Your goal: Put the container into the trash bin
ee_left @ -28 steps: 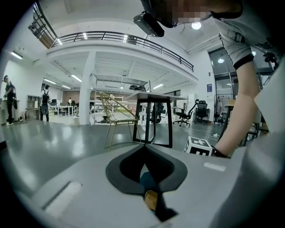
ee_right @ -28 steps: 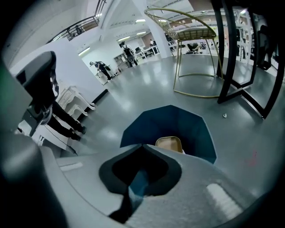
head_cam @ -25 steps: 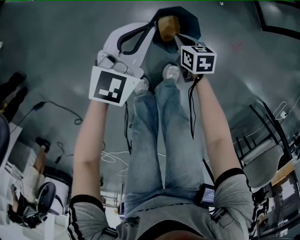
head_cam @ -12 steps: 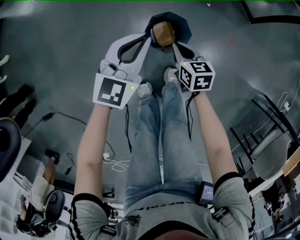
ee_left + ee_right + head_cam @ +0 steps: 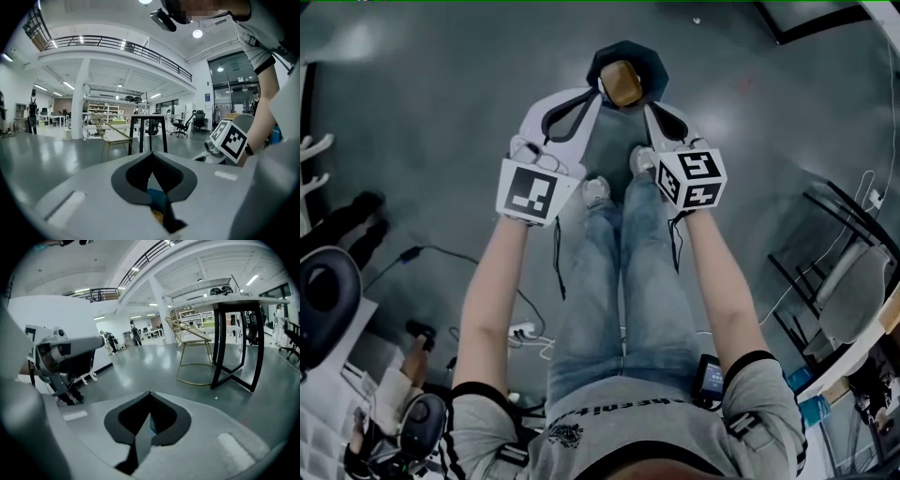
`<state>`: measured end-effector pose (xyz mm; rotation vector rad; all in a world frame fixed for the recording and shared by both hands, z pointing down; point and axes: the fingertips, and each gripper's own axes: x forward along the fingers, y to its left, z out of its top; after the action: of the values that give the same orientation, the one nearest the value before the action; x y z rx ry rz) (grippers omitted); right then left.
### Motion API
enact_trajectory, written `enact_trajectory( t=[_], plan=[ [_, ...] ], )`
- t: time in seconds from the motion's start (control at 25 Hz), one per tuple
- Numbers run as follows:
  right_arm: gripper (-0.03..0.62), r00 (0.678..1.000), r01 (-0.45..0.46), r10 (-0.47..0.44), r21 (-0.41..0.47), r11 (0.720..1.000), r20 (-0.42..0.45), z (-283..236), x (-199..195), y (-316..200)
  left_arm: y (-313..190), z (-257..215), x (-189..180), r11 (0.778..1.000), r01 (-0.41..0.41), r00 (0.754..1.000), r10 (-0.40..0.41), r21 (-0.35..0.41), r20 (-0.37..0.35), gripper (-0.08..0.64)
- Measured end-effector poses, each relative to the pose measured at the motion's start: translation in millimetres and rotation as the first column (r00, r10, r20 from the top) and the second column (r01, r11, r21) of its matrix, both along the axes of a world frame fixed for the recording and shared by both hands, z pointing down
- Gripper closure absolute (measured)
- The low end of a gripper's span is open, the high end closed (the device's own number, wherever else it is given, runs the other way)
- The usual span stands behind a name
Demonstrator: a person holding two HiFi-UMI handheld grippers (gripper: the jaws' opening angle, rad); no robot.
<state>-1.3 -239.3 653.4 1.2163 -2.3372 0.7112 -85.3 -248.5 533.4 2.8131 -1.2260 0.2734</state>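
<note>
Upper centre of the head view: brown container [image 5: 622, 82] over the dark trash bin [image 5: 651, 62], between the tips of left gripper [image 5: 594, 96] and right gripper [image 5: 649, 109], each clenched on nothing; risk: uneven parting tips it onto the floor [image 5: 441, 112].

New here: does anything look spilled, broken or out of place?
Nothing stands out. The brown container shows over the trash bin, between the left gripper and right gripper, both with jaws together; no spill or damage shows.
</note>
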Motion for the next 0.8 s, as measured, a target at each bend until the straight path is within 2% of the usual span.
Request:
enact_trajectory(
  t=[0.16,0.36,0.8],
  plan=[
    [0.591,1.0,-0.018,0.017,0.041,0.999,0.014,-27,5,7,6,-9,6,1.0,-0.021,1.0,0.021,0.014,0.017,0.54],
    [0.591,0.998,-0.047,0.043,0.095,0.994,0.04,-65,12,13,11,-26,8,1.0,-0.011,1.0,0.011,0.012,-0.016,0.54],
    [0.591,0.996,-0.039,0.019,0.231,0.972,0.085,-163,17,31,29,-92,24,0.997,-0.036,0.999,0.038,0.069,-0.025,0.54]
  ],
)
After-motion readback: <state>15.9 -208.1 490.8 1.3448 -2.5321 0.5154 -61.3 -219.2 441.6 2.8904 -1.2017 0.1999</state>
